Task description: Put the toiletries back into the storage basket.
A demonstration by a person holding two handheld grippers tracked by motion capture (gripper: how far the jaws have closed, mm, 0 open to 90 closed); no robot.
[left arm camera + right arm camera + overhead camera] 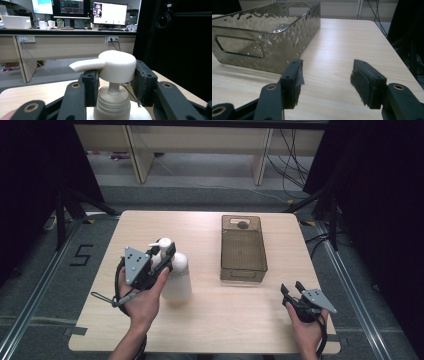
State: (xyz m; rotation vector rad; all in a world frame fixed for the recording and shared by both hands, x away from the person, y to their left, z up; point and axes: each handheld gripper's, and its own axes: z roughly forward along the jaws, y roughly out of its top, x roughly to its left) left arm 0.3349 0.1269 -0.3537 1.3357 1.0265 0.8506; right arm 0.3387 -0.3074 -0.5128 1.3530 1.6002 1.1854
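A white pump bottle (178, 279) stands left of the table's middle, its pump head (116, 65) pointing left in the left gripper view. My left gripper (167, 258) is shut on the bottle just under the pump head, one black pad (91, 86) on each side of the neck. Whether the bottle's base rests on the table I cannot tell. My right gripper (291, 287) hovers low near the front right corner with its jaws open and nothing between its pads (364, 81). It points toward a smoky clear bin (274, 50).
The smoky bin (223, 251) sits right of centre, long side running away from me, with a small dark item at its far end. The wooden table (225, 320) has bare surface at the front. Dark curtains and frame legs flank it.
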